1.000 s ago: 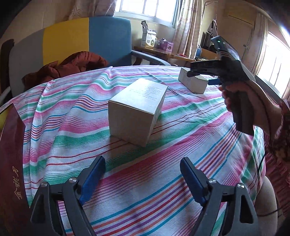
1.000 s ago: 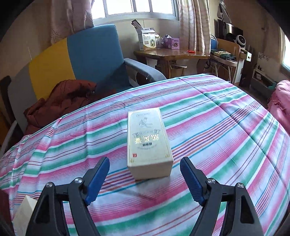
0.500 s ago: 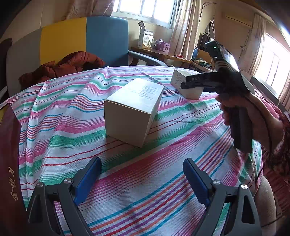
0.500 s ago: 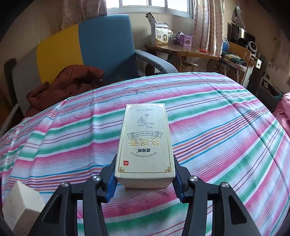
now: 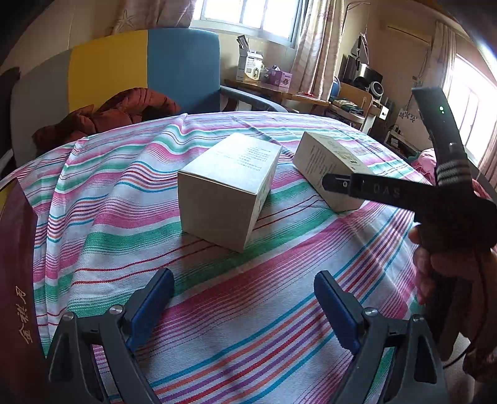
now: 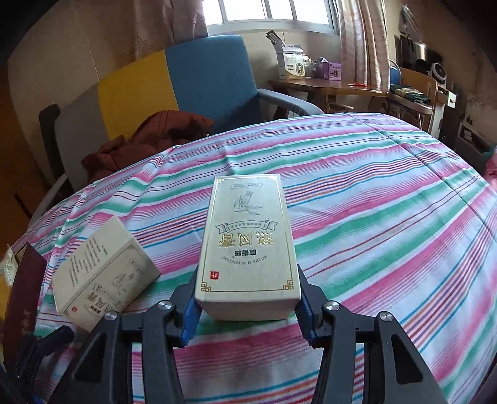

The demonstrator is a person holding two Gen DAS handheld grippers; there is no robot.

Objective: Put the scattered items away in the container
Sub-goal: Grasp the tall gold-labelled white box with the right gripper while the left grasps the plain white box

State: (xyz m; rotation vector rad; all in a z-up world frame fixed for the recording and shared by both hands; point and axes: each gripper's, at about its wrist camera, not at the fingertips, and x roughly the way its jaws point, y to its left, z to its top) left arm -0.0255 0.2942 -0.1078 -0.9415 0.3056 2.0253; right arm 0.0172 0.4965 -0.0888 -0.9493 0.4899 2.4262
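i'm looking into a lived-in room of a home. a striped cloth (image 6: 388,217) covers the surface, and behind it stands a blue and yellow armchair (image 6: 198,87) with a brown jacket (image 6: 149,143) dumped on it. patterned curtains (image 5: 313,46) hang at bright windows (image 5: 248,15), beside a cluttered wooden desk (image 6: 326,87) holding small boxes.

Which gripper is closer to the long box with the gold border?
Right. The right gripper has its jaws clamped on the long box; the left gripper sits open, well short of it.
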